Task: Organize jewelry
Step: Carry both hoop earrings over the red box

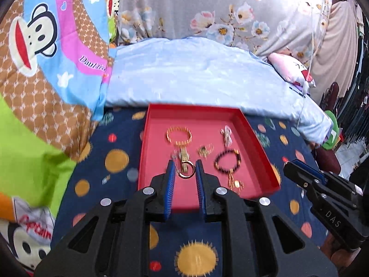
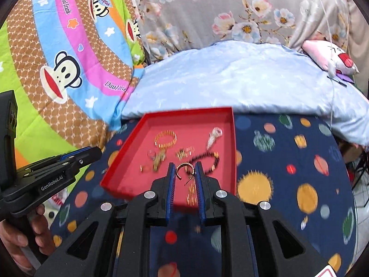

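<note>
My left gripper [image 1: 184,169] is clamped on a gold hoop [image 1: 185,170]; my right gripper [image 2: 185,172] pinches a second hoop [image 2: 184,169], its post aimed down toward me. Both hang over the near end of the red tray [image 1: 258,143]. The tray lies on a planet-print sheet [image 2: 288,161], long axis running away from me. Blue pillow [image 1: 196,73] beyond; open sheet on the right.

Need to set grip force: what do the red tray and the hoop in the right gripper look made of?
Red tray: probably cardboard, matte; thin straight walls, sharp folded corners, no shine. Hoop earring in the right gripper: looks like gold-toned metal, polished; bright glints on a thin rigid ring. Whether solid or plated cannot be told.
</note>
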### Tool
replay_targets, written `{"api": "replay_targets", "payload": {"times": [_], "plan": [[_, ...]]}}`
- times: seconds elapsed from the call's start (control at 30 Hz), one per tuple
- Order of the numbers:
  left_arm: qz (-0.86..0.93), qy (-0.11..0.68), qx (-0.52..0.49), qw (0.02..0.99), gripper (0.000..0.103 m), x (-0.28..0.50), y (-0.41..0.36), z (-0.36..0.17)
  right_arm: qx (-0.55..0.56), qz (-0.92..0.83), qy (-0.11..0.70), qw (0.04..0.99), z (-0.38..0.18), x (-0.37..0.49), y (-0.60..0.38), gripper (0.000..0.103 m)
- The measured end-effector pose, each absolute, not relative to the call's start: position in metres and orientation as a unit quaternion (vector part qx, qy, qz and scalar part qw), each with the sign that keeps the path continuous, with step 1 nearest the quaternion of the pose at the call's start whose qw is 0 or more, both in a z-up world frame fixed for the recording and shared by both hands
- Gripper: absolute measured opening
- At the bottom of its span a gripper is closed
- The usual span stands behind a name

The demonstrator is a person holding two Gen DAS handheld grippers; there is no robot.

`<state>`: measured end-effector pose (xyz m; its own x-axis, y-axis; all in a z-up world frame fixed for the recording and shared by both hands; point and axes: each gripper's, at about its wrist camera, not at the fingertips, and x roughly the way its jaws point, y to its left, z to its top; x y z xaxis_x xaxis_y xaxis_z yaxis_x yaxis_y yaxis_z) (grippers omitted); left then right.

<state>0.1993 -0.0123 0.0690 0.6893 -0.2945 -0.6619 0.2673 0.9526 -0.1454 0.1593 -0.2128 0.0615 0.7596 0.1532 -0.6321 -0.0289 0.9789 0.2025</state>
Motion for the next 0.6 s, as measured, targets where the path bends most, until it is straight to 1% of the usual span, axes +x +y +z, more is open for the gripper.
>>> {"api": "replay_targets", "payload": {"times": [0.23,0.6], "plan": [[-0.149,0.36,-0.017,0.921,0.017,0.249,-0.022,0.069,0.087,0.06,0.347,0.932,0.059,0.215,-0.208,0.016],[-0.137,0.381,-0.001,0.914,0.017,0.315,-0.04,0.036,0.082,0.063,0.372,0.922,0.03,0.289,-0.204,0.016]]}}
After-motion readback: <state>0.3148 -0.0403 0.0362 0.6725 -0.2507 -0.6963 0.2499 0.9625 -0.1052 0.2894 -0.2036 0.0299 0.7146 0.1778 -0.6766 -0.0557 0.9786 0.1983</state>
